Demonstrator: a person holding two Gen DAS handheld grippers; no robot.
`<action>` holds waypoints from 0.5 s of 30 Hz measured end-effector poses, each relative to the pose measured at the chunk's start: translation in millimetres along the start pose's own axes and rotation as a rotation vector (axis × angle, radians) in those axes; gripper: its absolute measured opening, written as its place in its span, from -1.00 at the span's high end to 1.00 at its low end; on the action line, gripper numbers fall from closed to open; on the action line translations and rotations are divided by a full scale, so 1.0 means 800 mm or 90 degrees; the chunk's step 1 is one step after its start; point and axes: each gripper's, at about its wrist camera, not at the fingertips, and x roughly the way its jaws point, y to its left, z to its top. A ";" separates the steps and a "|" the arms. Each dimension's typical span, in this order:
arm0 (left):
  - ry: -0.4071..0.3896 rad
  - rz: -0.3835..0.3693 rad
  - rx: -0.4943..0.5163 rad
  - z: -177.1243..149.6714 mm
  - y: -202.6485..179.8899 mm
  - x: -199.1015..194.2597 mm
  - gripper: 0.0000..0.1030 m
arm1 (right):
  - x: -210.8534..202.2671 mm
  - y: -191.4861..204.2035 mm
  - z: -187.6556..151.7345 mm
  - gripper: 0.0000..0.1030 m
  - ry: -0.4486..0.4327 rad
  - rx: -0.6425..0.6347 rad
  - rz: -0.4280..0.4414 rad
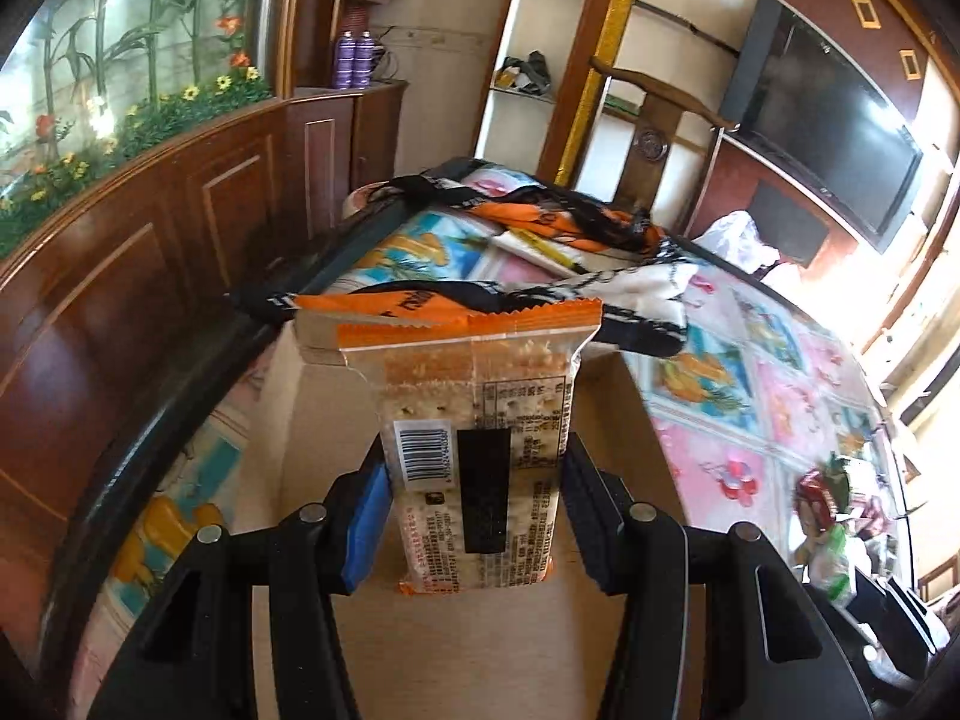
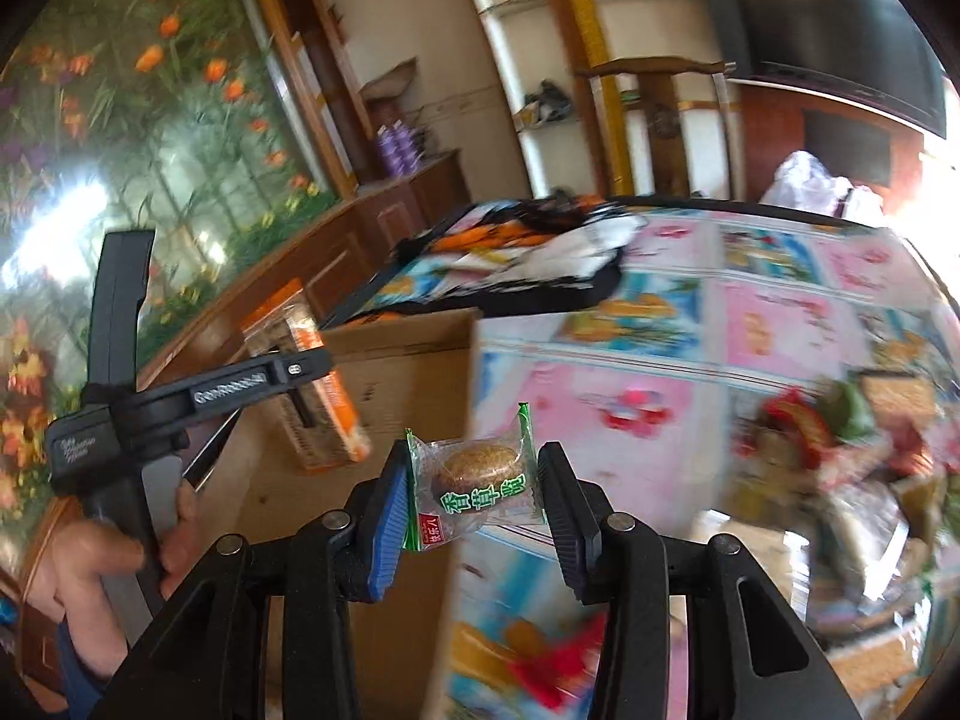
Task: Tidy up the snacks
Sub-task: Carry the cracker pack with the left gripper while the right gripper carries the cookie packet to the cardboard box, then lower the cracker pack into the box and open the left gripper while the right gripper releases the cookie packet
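Orange cracker pack (image 1: 480,468) clamped (left tool (image 1: 477,516)) | right tool (image 2: 474,510) clamped on cookie (image 2: 480,474)

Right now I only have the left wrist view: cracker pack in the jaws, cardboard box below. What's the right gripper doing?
Observer: The right gripper is shut on a small clear-wrapped round pastry with green lettering.
Operator: Where is it relative to the box?
Observer: It hangs about over the cardboard box's edge nearest the floral tablecloth.
Operator: Can you see my gripper from there?
Observer: Yes, the left gripper is over the box, holding the orange-trimmed cracker pack.
Operator: More snacks left?
Observer: A blurred pile of wrapped snacks lies on the tablecloth, on the right of that view.
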 end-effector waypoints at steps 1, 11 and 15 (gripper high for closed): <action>0.003 0.002 -0.002 0.001 0.002 0.002 -0.02 | 0.011 0.011 0.004 0.11 0.006 -0.009 0.003; 0.033 -0.005 -0.020 0.001 0.010 0.017 -0.02 | 0.115 0.058 0.011 0.11 0.131 -0.077 -0.010; 0.043 0.001 -0.016 0.000 0.008 0.022 -0.02 | 0.122 0.061 0.007 0.11 0.156 -0.096 -0.008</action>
